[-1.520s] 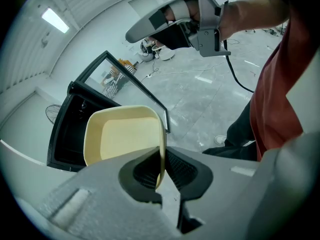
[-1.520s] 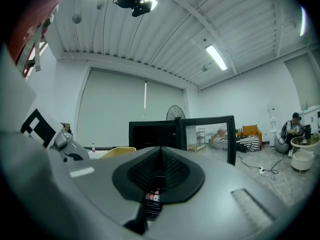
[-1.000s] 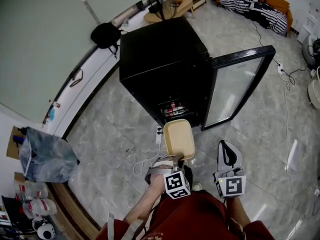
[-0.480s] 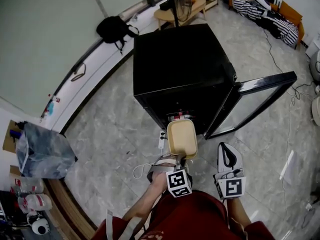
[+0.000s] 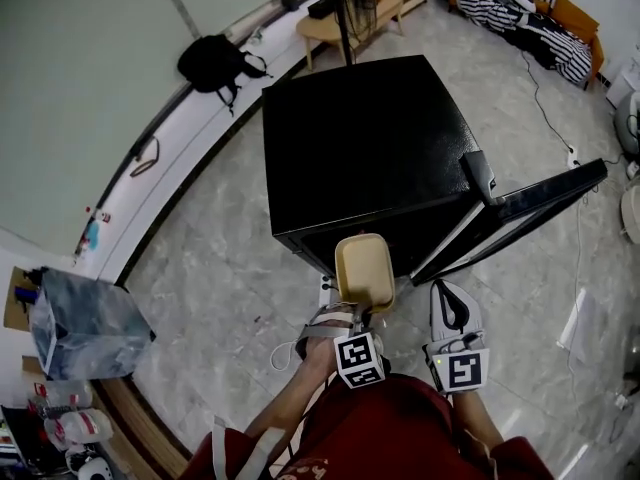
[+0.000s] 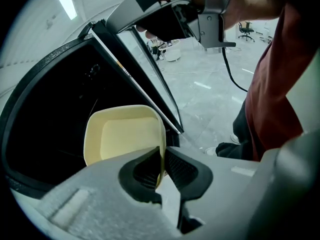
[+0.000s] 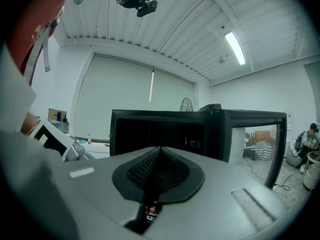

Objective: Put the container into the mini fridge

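- Left gripper (image 6: 161, 171): jaws drawn narrow and clamped on the thin right-hand wall of the container (image 6: 125, 134), the ribbed dark pads (image 6: 182, 170) pressing it from both sides
- Container: a cream, round-cornered tub, empty, with its hollow side visible in the head view and the left gripper view; it was carried off the floor (image 5: 230, 258) and reached forward from the jaws
- Position of the container: at the mouth of the mini fridge (image 5: 365, 148), its far end overlapping the cabinet's front edge in the head view and set against the dark interior in the left gripper view; whether it had crossed the opening could not be told
- Mini fridge: a black cabinet standing on the pale marbled floor, seen from above
- Door (image 5: 520, 213): glass-paned, black-framed, swung open to the cabinet's right; in the left gripper view its lower edge ran just beside the container's right side
- Right gripper (image 7: 159, 156): jaws together with nothing between them, held beside the left gripper, below the open door in the head view, and pointed at the fridge's open front
- Marker cube (image 5: 360, 359): at the rear of the left gripper, above the person's red garment (image 5: 390, 428)
- Surroundings: a black bag (image 5: 212, 63) on the floor by the curved wall base behind the fridge, and a grey sack (image 5: 85, 323) well apart at the left
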`<state>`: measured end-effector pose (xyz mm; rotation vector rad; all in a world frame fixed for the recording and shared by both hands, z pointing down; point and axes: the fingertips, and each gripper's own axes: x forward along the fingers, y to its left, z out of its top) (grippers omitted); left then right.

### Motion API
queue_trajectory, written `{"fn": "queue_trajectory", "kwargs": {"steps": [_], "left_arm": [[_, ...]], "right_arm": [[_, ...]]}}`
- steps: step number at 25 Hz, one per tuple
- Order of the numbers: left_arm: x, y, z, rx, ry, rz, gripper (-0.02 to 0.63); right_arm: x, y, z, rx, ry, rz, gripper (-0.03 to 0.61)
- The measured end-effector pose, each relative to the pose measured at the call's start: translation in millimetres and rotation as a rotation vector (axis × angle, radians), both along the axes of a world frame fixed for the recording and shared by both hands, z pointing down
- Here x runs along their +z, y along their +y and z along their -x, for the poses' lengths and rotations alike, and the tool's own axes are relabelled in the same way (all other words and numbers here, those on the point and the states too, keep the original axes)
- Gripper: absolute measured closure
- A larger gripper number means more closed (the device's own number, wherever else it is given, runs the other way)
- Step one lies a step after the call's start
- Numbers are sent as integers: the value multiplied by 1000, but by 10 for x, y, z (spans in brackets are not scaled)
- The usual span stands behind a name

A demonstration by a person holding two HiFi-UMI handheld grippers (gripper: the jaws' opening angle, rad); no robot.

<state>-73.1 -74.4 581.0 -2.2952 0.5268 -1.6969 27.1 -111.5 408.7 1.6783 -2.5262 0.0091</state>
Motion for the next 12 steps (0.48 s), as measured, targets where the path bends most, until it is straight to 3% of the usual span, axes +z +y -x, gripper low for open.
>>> {"fn": "queue_trajectory", "kwargs": {"steps": [7,12], "left_arm": [[133,-187,49,39,14,4,588],[314,-253,89,48,-1,22,588]], "right_arm": [[112,-60,28,58,68,22,578],[179,-69,91,62,37,13,578]]}}
